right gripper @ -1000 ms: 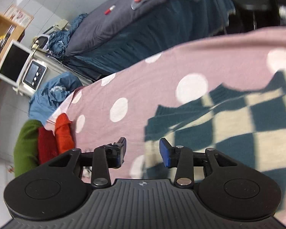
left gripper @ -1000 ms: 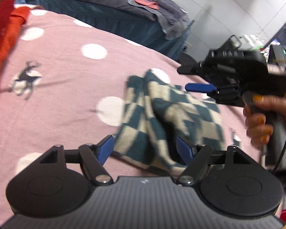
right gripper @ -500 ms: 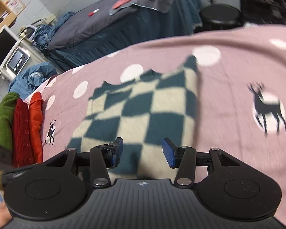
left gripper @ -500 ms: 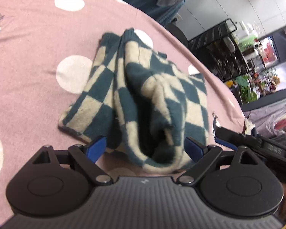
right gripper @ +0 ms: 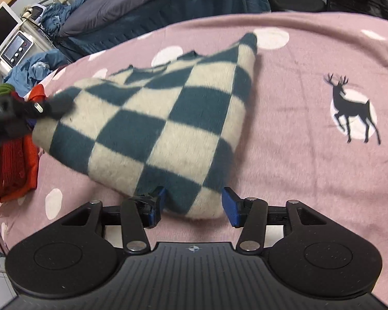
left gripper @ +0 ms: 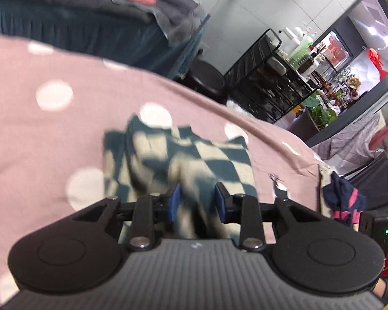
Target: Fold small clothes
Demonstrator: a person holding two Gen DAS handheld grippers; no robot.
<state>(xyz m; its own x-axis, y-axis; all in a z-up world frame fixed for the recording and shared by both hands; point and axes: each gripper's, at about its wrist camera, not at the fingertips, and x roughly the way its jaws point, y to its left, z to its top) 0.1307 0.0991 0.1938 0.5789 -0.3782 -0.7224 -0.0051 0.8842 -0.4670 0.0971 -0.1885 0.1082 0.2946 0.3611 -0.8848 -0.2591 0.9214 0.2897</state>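
Left gripper (left gripper: 196, 201) just closed onto checked garment (right gripper: 163, 118); right gripper (right gripper: 192, 204) widened.

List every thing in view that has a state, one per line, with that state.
Checkered garment: lying on the pink blanket, partly folded, one corner lifted.
Left tool: jaws have just been closing, now clamped on a bunched edge of the checkered garment.
Right tool: jaws have just been opening, now wide, the garment's near corner between them, not pinched.
Pink blanket: spread flat.
Red and green clothes: stacked, folded.
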